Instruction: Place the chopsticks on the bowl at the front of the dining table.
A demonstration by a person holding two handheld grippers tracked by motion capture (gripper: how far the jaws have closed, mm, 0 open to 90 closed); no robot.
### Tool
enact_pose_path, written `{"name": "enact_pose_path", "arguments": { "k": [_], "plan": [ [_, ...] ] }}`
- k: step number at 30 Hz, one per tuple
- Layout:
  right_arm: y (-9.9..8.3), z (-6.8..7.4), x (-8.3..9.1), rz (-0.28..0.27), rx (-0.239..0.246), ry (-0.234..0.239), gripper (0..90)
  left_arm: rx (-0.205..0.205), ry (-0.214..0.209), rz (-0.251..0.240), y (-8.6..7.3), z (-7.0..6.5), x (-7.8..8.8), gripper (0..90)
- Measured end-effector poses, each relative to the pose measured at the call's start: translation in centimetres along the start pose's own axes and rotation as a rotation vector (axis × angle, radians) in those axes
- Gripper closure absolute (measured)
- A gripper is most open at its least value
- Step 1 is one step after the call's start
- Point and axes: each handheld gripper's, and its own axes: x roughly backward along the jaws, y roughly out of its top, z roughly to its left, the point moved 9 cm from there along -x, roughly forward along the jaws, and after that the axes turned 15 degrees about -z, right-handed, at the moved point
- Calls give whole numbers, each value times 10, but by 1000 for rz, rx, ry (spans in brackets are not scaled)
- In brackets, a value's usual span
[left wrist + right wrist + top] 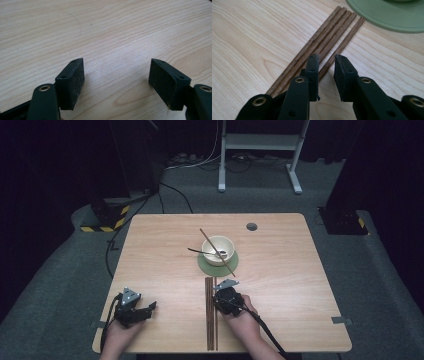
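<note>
A cream bowl (218,249) stands on a round green mat (218,265) mid-table. One chopstick (217,252) leans across its rim, and a dark spoon (199,251) rests in it. Several brown chopsticks (210,315) lie side by side in front of the mat. My right gripper (222,289) hovers low over their far ends. In the right gripper view, my right gripper (327,58) is open by a narrow gap, and the outermost chopstick (348,37) runs between its jaws, beside the other three (324,37). My left gripper (150,307) (116,67) is wide open over bare wood at the front left.
The wooden table (280,270) has a small round grommet (251,226) near its far edge. The green mat (387,17) lies just beyond the chopstick tips in the right gripper view. Past the table, cables and a white frame (260,150) sit on the grey floor.
</note>
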Motion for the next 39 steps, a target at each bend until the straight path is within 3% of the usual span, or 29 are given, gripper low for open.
{"name": "enact_pose_path", "arguments": {
  "k": [7,9,16,22,27,29,32,34,35,39],
  "plan": [
    [-7,-17,5,26,-4,-36,738,-1,0,0,0,0,0,288],
    [-9,-20,10,27,-27,-40,739,-5,0,3,0,0,0,288],
    [-17,-24,20,27,4,-58,737,-8,1,4,0,0,0,288],
    [-25,-42,28,36,-36,-80,766,-17,1,3,0,1,0,288],
    [-31,-57,36,38,-64,-98,775,-1,4,-7,0,-1,-1,289],
    [-32,-60,39,36,-69,-101,768,-22,0,6,-1,1,1,289],
    [-35,-63,42,34,-66,-107,768,-21,2,5,-1,1,0,289],
    [-36,-64,44,31,-51,-112,768,0,3,-7,0,-1,-1,289],
    [-37,-63,45,34,-52,-110,768,-23,2,7,-1,1,1,289],
    [-39,-62,48,25,-44,-103,783,-17,0,4,-1,0,0,288]
  ]
}}
